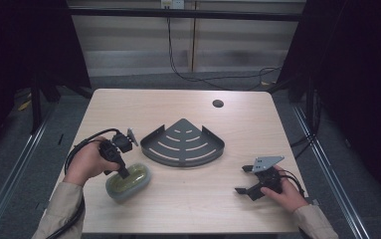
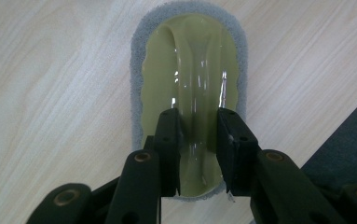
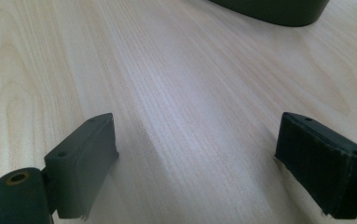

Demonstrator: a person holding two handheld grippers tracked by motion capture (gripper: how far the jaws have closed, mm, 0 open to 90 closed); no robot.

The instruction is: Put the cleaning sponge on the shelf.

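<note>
High view looks down over the whole table; both gripper views sit close above its wood.

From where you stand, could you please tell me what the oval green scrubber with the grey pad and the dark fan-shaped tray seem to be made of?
The oval green scrubber looks like glossy translucent plastic, judging by its highlights, on a fuzzy grey foam pad. The dark fan-shaped tray seems matt painted metal: thin rim, cut slots.

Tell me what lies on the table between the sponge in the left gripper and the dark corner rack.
Nothing visible: only bare table separates the sponge, gripped by its green handle in the left gripper, from the corner rack.
</note>
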